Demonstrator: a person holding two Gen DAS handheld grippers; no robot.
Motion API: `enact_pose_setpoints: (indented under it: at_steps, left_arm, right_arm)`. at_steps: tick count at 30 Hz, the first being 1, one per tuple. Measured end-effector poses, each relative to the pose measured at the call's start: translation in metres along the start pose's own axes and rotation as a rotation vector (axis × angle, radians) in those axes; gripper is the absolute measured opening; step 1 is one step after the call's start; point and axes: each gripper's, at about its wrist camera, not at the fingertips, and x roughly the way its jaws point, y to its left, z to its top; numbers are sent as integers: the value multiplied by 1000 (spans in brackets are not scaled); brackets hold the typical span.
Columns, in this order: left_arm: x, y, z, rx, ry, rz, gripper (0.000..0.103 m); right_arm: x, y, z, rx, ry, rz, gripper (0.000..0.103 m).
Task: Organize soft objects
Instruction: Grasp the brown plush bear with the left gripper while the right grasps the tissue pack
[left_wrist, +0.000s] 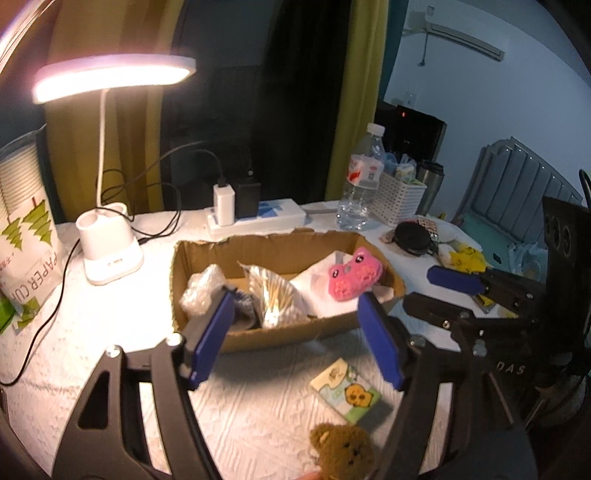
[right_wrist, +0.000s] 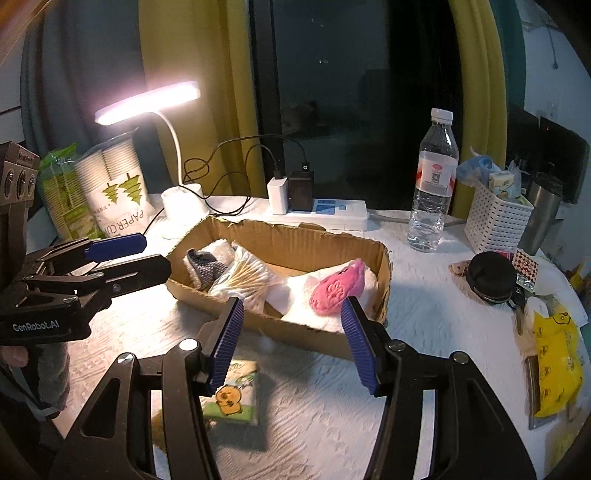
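Both grippers you held hung empty with jaws apart above the white textured cloth (right_wrist: 325, 424), your left gripper (left_wrist: 295, 336) and right gripper (right_wrist: 291, 343) just short of the cardboard box's (left_wrist: 266, 338) near wall. Inside it already lay the pink plush (left_wrist: 352, 277), a cotton swab bag (right_wrist: 245, 275) and a grey knit piece (right_wrist: 205, 267), so you seemed between picks, with the brown teddy bear (left_wrist: 341, 454) and cartoon tissue pack (right_wrist: 232, 395) left on the cloth nearest you. Fetching the bear called for drawing back and dipping low; the lamp (left_wrist: 110, 74), power strip (right_wrist: 325, 212) and water bottle (right_wrist: 432, 184) stood beyond the box, out of your way.
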Motion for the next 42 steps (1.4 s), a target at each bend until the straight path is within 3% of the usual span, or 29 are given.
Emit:
enact_pose_setpoints:
  at_steps: [12, 14, 20, 24, 36, 37, 38, 42]
  left_arm:
    - [-10, 13, -31, -32, 25, 10, 72]
    - [-8, 16, -38, -40, 37, 13, 72]
    - [0, 29, -63, -80, 81, 17, 73]
    - [3, 37, -73, -103, 102, 19, 82]
    - [6, 40, -96, -133, 137, 21, 83]
    - [7, 38, -98, -129, 140, 15, 83]
    - [8, 36, -98, -126, 143, 10, 83]
    - [11, 24, -98, -106, 150, -10, 83]
  right_arm:
    - [4, 19, -20, -13, 39, 6, 58]
    - [11, 21, -27, -12, 63, 11, 63]
    - [33, 31, -45, -17, 128, 29, 63]
    - [45, 37, -53, -20, 161, 45, 63]
    - [78, 51, -64, -50, 264, 74, 63]
    - [78, 50, -66, -46, 266, 75, 61]
    - [77, 49, -67, -41, 264, 78, 52]
    - [67, 39, -68, -26, 245, 65, 51]
